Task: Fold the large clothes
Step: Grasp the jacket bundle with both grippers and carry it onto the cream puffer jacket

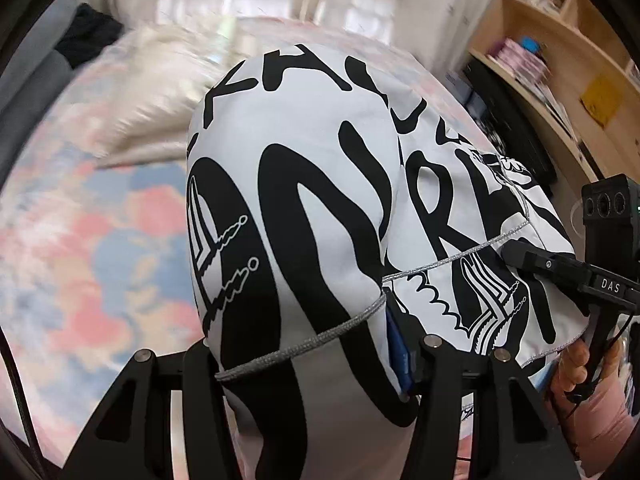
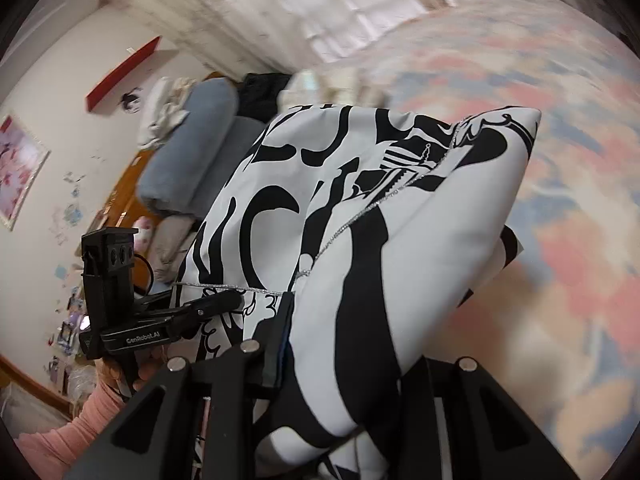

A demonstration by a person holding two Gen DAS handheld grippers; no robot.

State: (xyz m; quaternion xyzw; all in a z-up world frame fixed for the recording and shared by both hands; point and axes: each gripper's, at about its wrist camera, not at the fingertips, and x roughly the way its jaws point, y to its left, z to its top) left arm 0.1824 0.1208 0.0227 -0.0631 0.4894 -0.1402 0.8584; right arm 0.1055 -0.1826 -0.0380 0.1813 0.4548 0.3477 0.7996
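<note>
A large white garment with bold black lettering and grey stitched seams point(image 1: 320, 184) hangs in the air above the bed. My left gripper point(image 1: 316, 356) is shut on its edge, cloth bunched between the fingers. In the left wrist view the right gripper point(image 1: 520, 256) pinches the same garment at the right. In the right wrist view the garment point(image 2: 380, 220) drapes over my right gripper point(image 2: 336, 364), which is shut on it. The left gripper point(image 2: 228, 300) shows at the left there, clamped on the cloth edge.
A bed with a pink, blue and cream patterned cover point(image 1: 100, 240) lies below. Pillows and a rolled grey blanket point(image 2: 188, 152) sit at its head. Wooden shelves with books point(image 1: 560, 60) stand at the right. Curtains point(image 2: 320, 8) hang behind.
</note>
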